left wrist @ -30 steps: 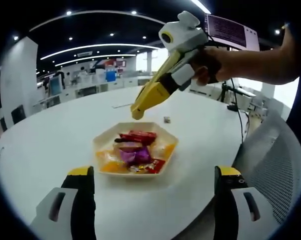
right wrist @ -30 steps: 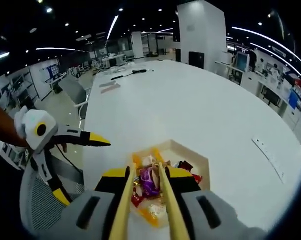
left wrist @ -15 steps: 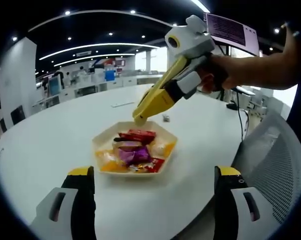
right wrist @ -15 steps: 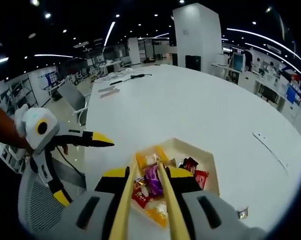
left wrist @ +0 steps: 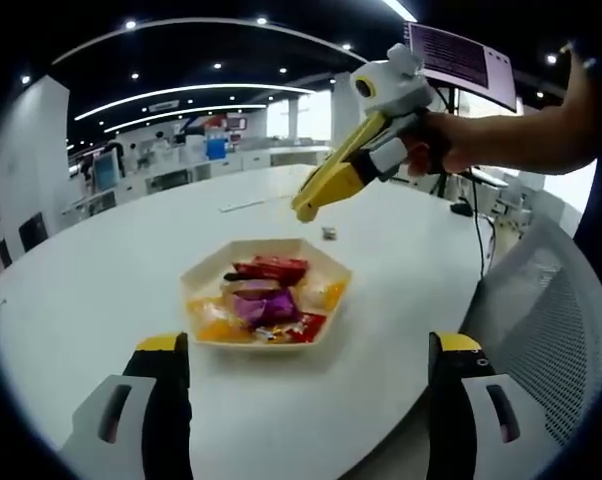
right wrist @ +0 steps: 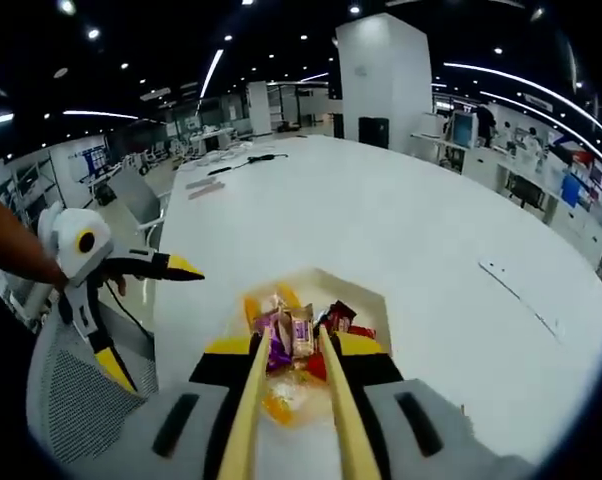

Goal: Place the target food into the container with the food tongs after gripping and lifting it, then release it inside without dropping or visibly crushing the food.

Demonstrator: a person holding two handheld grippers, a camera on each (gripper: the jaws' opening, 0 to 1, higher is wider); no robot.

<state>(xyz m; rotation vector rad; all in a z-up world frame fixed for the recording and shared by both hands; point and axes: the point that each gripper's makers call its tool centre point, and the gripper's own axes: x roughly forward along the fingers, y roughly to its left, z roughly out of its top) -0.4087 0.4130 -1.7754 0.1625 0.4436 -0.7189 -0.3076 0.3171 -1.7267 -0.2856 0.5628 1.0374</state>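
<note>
Fingers of the left gripper (left wrist: 306,400) sit closest in the left gripper view, black with yellow tips, spread wide apart with nothing between them. Just past them a cream tray (left wrist: 203,274) with six sides rests on the big white worktop (left wrist: 91,290). Wrapped candies (left wrist: 266,298) lie in a pile inside it: red ones at the back, a purple one in the middle, orange ones at the sides. Beyond the tray a tiny wrapped piece (left wrist: 328,233) lies alone on the worktop. Above it hangs the right gripper (left wrist: 303,210), held by a person's hand (left wrist: 436,150). It carries long yellow food tongs (left wrist: 333,180), pointing down toward the tray but well above it. The tong tips look close together, and I cannot tell if they hold anything.

In the right gripper view the two yellow tong arms run forward side by side over the near edge of the tray, with a narrow gap between them. A grey mesh chair (left wrist: 541,310) stands beside the worktop. Far behind are office desks and ceiling lights.
</note>
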